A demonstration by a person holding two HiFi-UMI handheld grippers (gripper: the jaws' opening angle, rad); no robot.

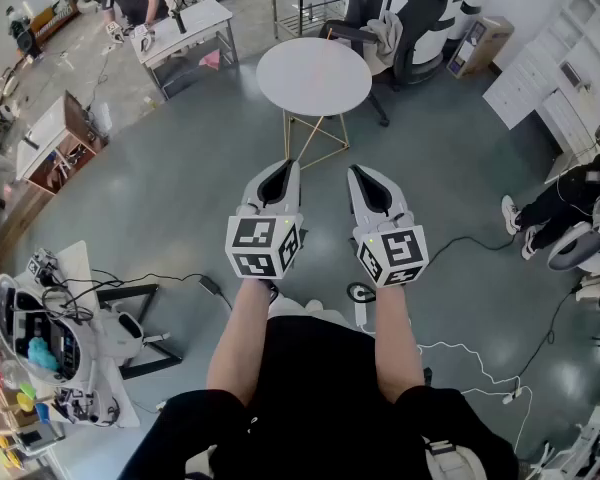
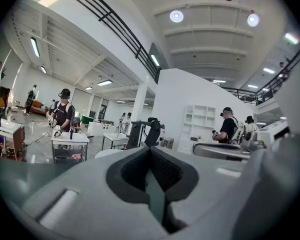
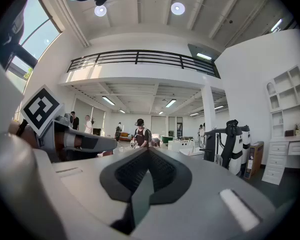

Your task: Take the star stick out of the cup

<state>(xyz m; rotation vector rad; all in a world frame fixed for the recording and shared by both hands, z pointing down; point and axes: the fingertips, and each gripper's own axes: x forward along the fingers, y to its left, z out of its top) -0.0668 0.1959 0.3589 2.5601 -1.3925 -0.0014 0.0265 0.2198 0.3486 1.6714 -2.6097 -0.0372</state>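
No cup or star stick shows in any view. In the head view my left gripper (image 1: pixel 283 168) and right gripper (image 1: pixel 360 173) are held side by side at waist height over the grey floor. Both point toward a round white table (image 1: pixel 314 76) whose top looks bare. Each has its jaws together with nothing between them. The left gripper view looks along the shut left gripper (image 2: pixel 151 150) into the hall. The right gripper view shows the shut right gripper (image 3: pixel 149 152), with the left gripper's marker cube (image 3: pixel 41 109) at its left.
Cables (image 1: pixel 480 363) trail over the floor to my right. A white robot on a stand (image 1: pixel 70 338) is at the lower left. A black chair (image 1: pixel 420 28) sits behind the round table. A person works at a white desk (image 1: pixel 185 28) at the back left, and another crouches at the right (image 1: pixel 570 198).
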